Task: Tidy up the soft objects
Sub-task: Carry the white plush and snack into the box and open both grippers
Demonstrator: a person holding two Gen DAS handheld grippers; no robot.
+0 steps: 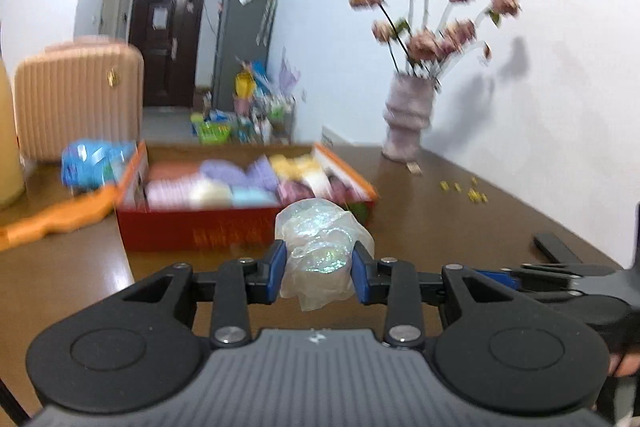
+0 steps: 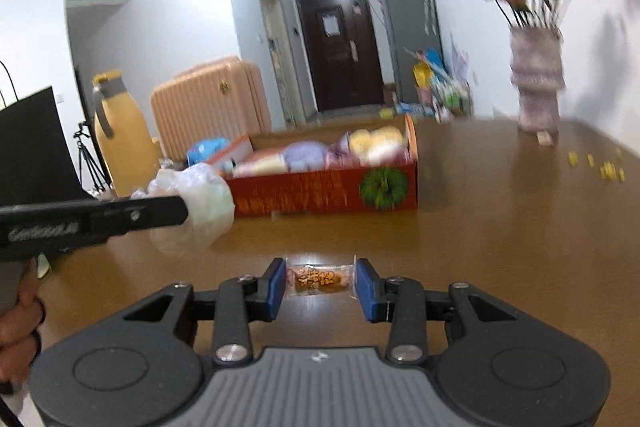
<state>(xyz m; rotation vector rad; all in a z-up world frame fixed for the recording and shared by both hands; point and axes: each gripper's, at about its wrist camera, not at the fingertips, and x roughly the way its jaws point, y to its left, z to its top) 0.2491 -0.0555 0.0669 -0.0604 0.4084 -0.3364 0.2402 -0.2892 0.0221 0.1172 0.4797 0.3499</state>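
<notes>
My left gripper (image 1: 319, 269) is shut on a crumpled clear plastic bag (image 1: 320, 247) with an iridescent sheen, held above the brown table in front of the red cardboard box (image 1: 200, 227). The box holds several pastel soft items (image 1: 224, 179). In the right wrist view the left gripper (image 2: 120, 215) shows from the side with the bag (image 2: 196, 207). My right gripper (image 2: 321, 285) is shut on a small orange-printed snack packet (image 2: 320, 279), held by its ends just above the table. The red box (image 2: 320, 191) stands ahead of it.
A vase of pink flowers (image 1: 408, 115) stands at the back right near the wall, with small yellow bits (image 1: 472, 191) scattered on the table (image 1: 460, 211). A blue packet (image 1: 94, 167) and orange sheet (image 1: 60, 219) lie left of the box. A pink suitcase (image 2: 208, 107) and yellow flask (image 2: 120, 143) stand behind.
</notes>
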